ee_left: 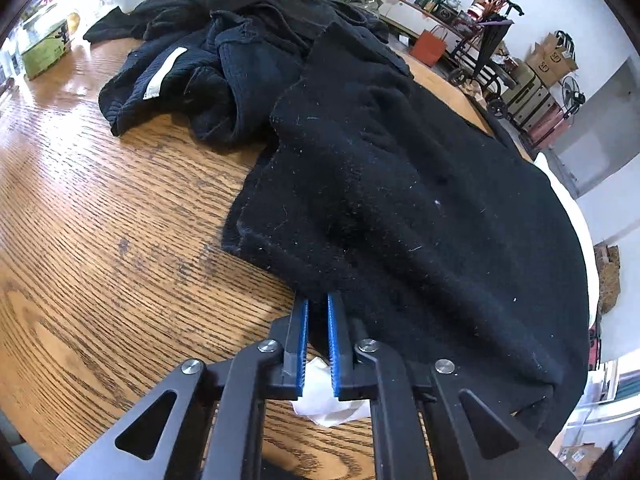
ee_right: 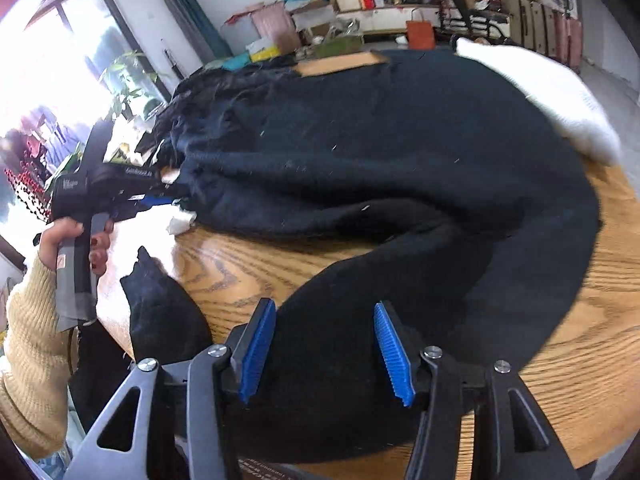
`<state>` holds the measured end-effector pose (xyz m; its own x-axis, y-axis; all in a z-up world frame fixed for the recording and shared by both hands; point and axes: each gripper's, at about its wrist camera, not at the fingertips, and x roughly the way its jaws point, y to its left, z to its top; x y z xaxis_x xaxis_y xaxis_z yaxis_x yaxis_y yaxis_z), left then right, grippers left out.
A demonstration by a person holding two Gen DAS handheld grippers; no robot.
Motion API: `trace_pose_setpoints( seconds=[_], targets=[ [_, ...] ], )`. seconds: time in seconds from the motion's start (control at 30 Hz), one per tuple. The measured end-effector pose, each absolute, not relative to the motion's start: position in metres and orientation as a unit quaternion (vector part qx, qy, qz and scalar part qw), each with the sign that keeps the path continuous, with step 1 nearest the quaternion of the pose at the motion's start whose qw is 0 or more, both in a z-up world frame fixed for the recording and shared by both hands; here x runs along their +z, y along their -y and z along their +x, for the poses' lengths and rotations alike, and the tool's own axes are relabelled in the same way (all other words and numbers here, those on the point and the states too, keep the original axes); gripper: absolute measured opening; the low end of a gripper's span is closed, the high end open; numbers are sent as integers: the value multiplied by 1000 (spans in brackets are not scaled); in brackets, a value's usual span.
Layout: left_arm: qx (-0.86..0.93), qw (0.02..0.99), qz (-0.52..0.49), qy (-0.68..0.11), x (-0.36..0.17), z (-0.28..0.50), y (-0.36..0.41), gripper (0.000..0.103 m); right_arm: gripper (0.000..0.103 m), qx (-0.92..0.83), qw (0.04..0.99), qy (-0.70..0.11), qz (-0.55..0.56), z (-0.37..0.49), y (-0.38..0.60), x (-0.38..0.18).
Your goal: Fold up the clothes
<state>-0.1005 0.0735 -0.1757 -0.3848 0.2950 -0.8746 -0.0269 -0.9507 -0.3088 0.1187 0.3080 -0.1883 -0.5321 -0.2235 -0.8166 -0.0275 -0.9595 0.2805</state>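
A black knit sweater [ee_left: 400, 208] lies spread on the round wooden table [ee_left: 100, 220]; it also shows in the right wrist view [ee_right: 380, 152]. My left gripper [ee_left: 318, 304] is shut on the sweater's near edge, its blue pads pinching the cloth. In the right wrist view the left gripper [ee_right: 176, 200] sits at the sweater's left edge, held by a hand. My right gripper [ee_right: 325, 320] is open, its jaws wide apart over a sleeve [ee_right: 360, 320] that curves toward the table's near edge.
A heap of other dark clothes [ee_left: 224, 52] with a white label lies behind the sweater. A white garment [ee_right: 552, 92] lies at the far right table edge. A white tissue [ee_left: 332, 404] lies under my left gripper. A green box [ee_left: 44, 48] stands far left. Shelves and bags stand beyond.
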Motion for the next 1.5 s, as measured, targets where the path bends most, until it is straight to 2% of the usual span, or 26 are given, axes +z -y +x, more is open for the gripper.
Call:
trace_pose_setpoints(
  seconds=[0.07, 0.13, 0.23, 0.33, 0.47, 0.63, 0.73, 0.8, 0.87, 0.93, 1.07, 1.13, 1.23, 1.4, 1.5],
  targets=[
    [824, 99, -544, 126, -172, -97, -67, 7, 63, -853, 43, 118, 506, 119, -304, -201],
    [826, 101, -541, 121, -167, -89, -60, 7, 41, -858, 30, 75, 507, 124, -296, -202],
    [832, 104, -534, 105, -162, -73, -50, 7, 16, -856, 22, 97, 507, 138, -305, -204],
    [835, 106, -533, 87, -159, -62, -41, 7, 9, -853, 21, 109, 509, 155, -313, -204],
    [830, 108, -543, 70, -158, -63, -42, 7, 9, -847, 14, 92, 523, 186, -321, -202],
    [818, 98, -560, 92, -166, -68, -38, 11, 7, -838, 5, 122, 532, 203, -342, -202],
    [815, 94, -565, 81, -165, -64, -53, 21, 9, -841, -1, 130, 524, 202, -345, -201],
    [816, 111, -563, 78, -161, -59, -57, 37, 12, -845, -5, 123, 520, 199, -345, -200],
    [817, 119, -560, 74, -158, -55, -60, 48, 16, -846, -6, 124, 518, 198, -344, -200],
    [819, 120, -557, 69, -154, -53, -62, 51, 17, -845, -6, 121, 521, 198, -340, -198],
    [824, 122, -551, 60, -147, -48, -65, 53, 24, -843, -3, 113, 526, 201, -329, -197],
    [826, 123, -548, 55, -143, -46, -67, 53, 31, -843, 0, 111, 527, 204, -322, -197],
    [829, 124, -543, 48, -138, -43, -69, 54, 33, -841, 10, 84, 534, 213, -306, -197],
    [847, 135, -515, 12, -137, -52, -99, 54, 32, -845, 6, 96, 526, 206, -320, -182],
    [862, 121, -492, -8, -142, -69, -117, 53, 38, -863, -10, 117, 491, 179, -341, -162]
  ],
)
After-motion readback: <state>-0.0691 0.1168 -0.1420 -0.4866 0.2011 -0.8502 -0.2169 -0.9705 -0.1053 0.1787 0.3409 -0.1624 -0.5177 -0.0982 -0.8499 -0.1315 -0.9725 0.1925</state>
